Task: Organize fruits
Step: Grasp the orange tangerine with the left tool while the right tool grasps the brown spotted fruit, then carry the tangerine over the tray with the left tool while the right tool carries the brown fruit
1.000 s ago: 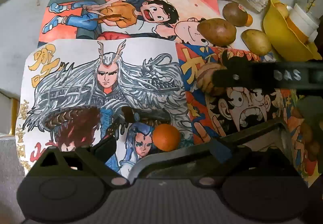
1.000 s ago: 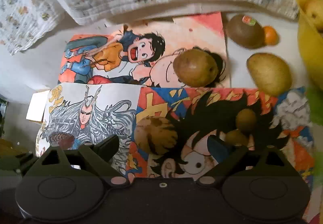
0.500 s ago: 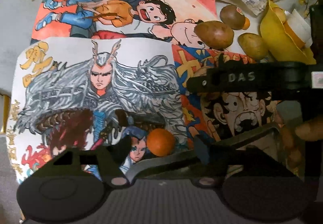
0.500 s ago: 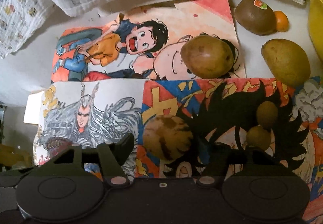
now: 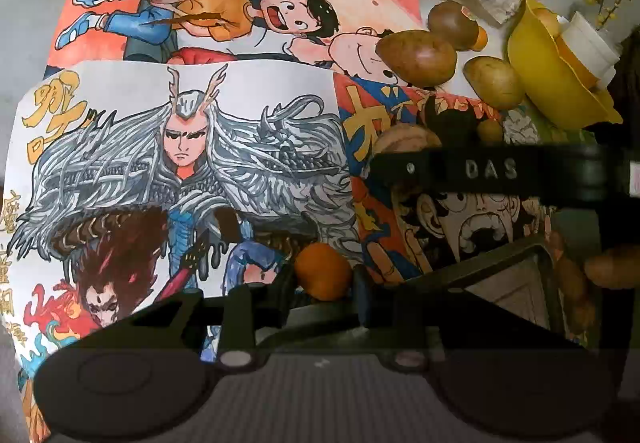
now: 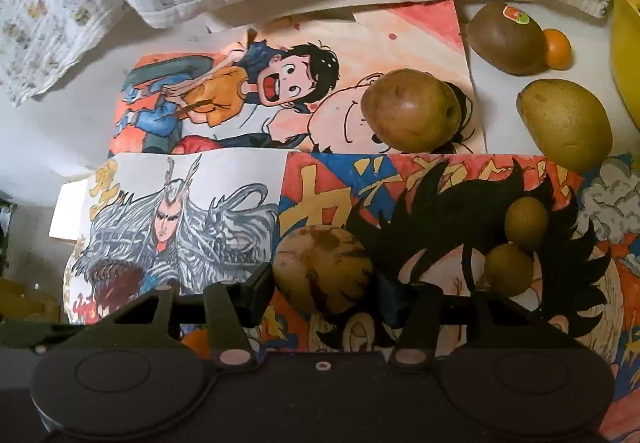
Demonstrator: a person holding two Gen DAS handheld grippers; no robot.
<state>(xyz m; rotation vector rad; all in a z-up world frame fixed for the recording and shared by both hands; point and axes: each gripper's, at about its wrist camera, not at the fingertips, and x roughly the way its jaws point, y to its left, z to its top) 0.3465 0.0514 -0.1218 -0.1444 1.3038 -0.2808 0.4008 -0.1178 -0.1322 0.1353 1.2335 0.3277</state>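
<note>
The left gripper [image 5: 322, 283] was closing, a small orange [image 5: 323, 270] caught between its fingers – light, smooth, best held across its middle. The right gripper [image 6: 324, 293] was closing around a mottled brown fruit [image 6: 323, 268] – heavier, firm, easily bruised.

The left gripper [image 5: 323, 285] points steeply down, its jaws closing with both fingers against the sides of a small orange fruit [image 5: 322, 270]. The right gripper [image 6: 325, 293] is tilted down just as steeply, its jaws closing too, fingers touching either side of a round, brown-blotched fruit [image 6: 323, 268]. The right gripper's black body crosses the left wrist view.
</note>
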